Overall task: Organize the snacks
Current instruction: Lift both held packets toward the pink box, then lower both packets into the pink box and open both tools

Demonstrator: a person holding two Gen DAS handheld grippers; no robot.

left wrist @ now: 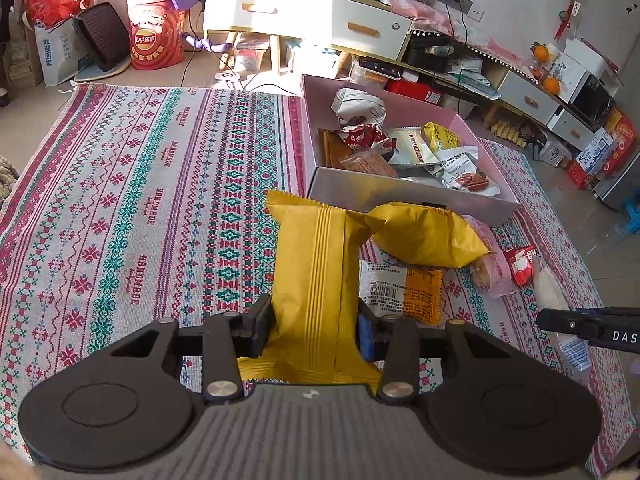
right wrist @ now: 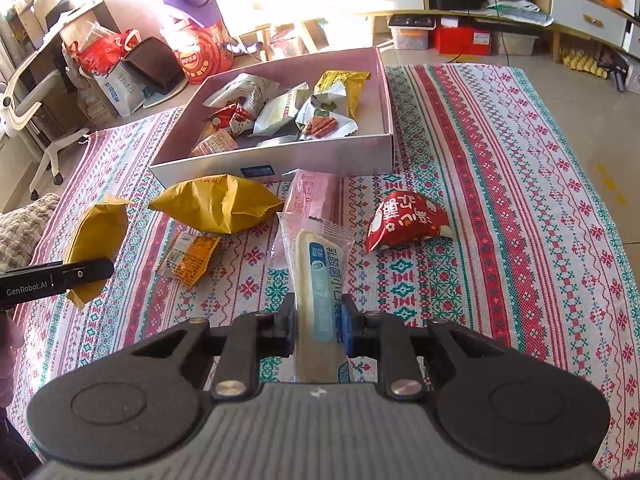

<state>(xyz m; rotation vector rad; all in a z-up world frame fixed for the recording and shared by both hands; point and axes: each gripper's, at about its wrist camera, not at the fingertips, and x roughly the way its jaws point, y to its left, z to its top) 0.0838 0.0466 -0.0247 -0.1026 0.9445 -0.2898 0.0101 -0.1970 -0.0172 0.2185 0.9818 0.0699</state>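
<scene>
My left gripper (left wrist: 316,330) is shut on a yellow snack packet (left wrist: 316,264), held lifted above the patterned cloth (left wrist: 140,208); the same yellow snack packet (right wrist: 98,236) shows at the left of the right wrist view. My right gripper (right wrist: 318,328) is shut on a clear packet with a pale biscuit and blue label (right wrist: 318,280). Loose on the cloth lie a second yellow packet (right wrist: 218,204), an orange packet (right wrist: 188,260), a pink packet (right wrist: 310,192) and a red packet (right wrist: 404,222). The pink-lined cardboard box (right wrist: 280,158) beyond them holds several snacks.
White drawer units (left wrist: 304,12), a red printed bag (left wrist: 156,38) and storage boxes stand on the floor behind the cloth. An office chair (right wrist: 28,100) is at far left. Bare cloth stretches left of the box and right of the red packet.
</scene>
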